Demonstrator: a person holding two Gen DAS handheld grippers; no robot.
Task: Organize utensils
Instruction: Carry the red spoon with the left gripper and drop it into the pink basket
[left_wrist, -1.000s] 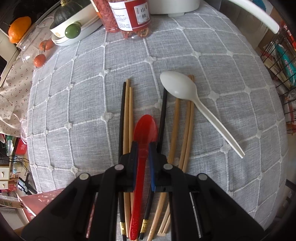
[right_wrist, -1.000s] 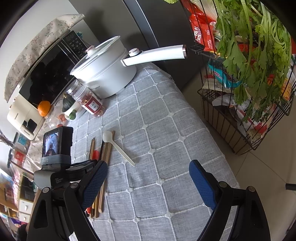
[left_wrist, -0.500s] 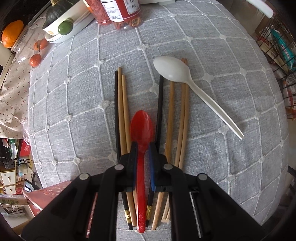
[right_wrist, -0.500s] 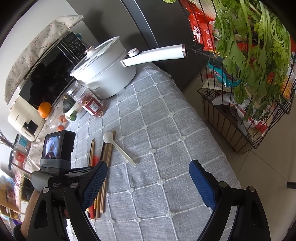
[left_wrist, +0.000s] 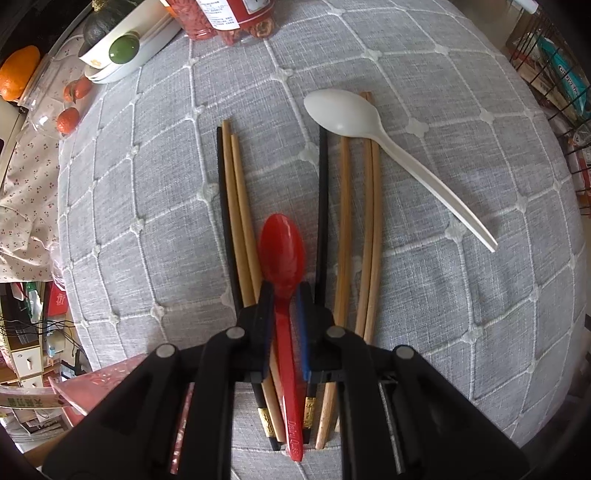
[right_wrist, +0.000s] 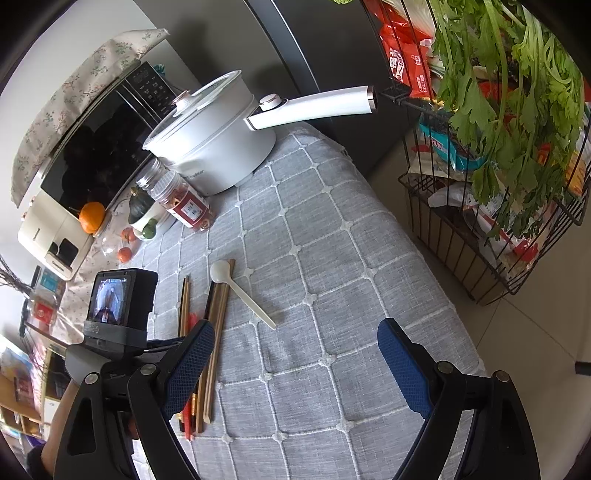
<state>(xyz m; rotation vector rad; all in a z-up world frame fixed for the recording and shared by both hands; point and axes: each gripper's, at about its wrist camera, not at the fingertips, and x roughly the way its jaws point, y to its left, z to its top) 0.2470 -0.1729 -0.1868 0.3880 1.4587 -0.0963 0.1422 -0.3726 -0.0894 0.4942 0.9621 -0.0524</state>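
Your left claw (left_wrist: 284, 295) is pinching the red plastic spoon (left_wrist: 282, 251) by the neck, bowl pointing far, right between the two bunches of chopsticks (left_wrist: 236, 206) on the grey quilted bench (left_wrist: 147, 184). I'd be keeping that squeeze steady and lifting straight so the handle isn't dragging sticks along. The white spoon (left_wrist: 388, 144) is lying diagonally off to the right. Your right claw (right_wrist: 295, 362) is hanging wide, holding nothing.

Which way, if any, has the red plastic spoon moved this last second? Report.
Yes: the red plastic spoon in the left gripper has drawn back toward the camera along the black chopsticks.
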